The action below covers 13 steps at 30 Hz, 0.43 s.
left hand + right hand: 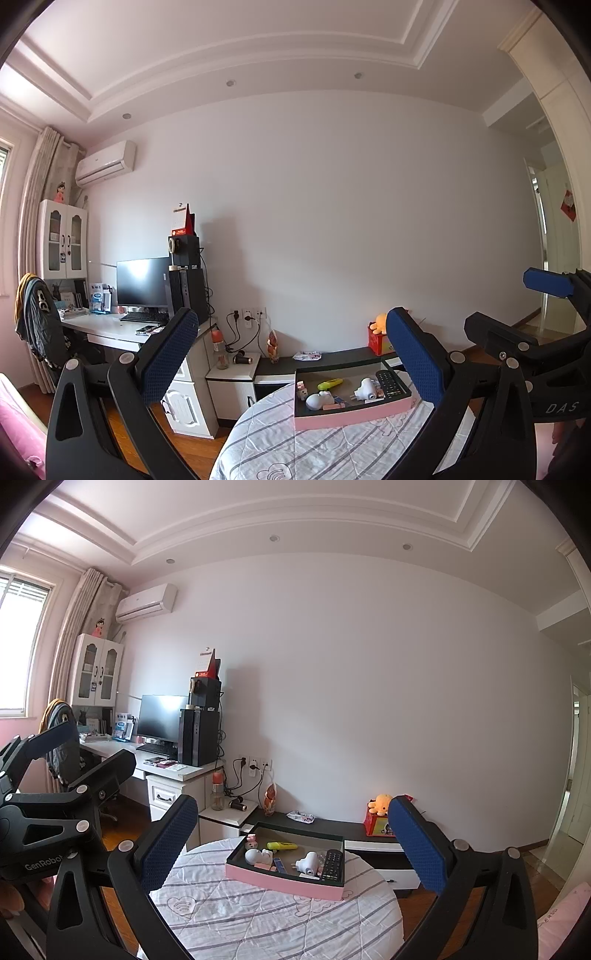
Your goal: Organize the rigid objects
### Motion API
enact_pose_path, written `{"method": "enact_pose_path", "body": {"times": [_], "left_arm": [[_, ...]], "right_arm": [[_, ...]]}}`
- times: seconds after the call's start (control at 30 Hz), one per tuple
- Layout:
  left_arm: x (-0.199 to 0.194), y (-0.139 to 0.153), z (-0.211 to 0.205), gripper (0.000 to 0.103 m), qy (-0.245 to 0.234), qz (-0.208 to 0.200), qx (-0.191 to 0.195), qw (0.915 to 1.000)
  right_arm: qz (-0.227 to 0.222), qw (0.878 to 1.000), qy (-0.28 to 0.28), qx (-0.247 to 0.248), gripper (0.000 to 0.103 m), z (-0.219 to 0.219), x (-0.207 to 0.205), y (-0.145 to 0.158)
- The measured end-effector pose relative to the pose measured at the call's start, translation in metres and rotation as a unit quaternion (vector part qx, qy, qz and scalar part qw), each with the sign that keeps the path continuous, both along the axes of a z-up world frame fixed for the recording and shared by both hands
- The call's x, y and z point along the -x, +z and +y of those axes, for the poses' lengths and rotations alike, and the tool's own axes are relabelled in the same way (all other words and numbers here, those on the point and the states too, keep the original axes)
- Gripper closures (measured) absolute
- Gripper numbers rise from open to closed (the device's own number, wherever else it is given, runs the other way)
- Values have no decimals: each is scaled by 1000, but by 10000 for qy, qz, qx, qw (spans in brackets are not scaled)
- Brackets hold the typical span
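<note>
A pink-walled box (351,415) (280,880) with a dark inside sits on a round table with a striped quilted cover (314,446) (266,919). Inside lie a black remote (389,382) (331,864), a white plug adapter (365,389) (307,864), a yellow-green marker (330,384) (282,846), a white rounded toy (317,400) (256,856) and a small pink figure (302,389) (251,839). My left gripper (291,354) and my right gripper (293,840) are both open, raised above and short of the box, holding nothing. Each shows at the edge of the other's view.
A low dark bench (332,827) behind the table carries a red box with an orange plush (380,814) and a small packet (300,816). At left stand a white desk (173,768) with a monitor and a chair (62,753). A doorway (576,775) opens at right.
</note>
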<state>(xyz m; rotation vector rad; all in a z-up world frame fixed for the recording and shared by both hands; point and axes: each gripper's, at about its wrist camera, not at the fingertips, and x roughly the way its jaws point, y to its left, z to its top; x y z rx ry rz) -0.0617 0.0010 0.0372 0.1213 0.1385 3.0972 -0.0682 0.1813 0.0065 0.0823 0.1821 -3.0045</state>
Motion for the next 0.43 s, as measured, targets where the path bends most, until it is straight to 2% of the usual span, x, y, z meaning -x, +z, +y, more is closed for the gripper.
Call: {"method": "enact_pose_path", "body": {"times": [0.43], "left_arm": [[-6, 2, -2, 0, 56, 28, 19, 10000]], "right_arm": [[-16, 10000, -7, 17, 0, 2, 1, -1]]}}
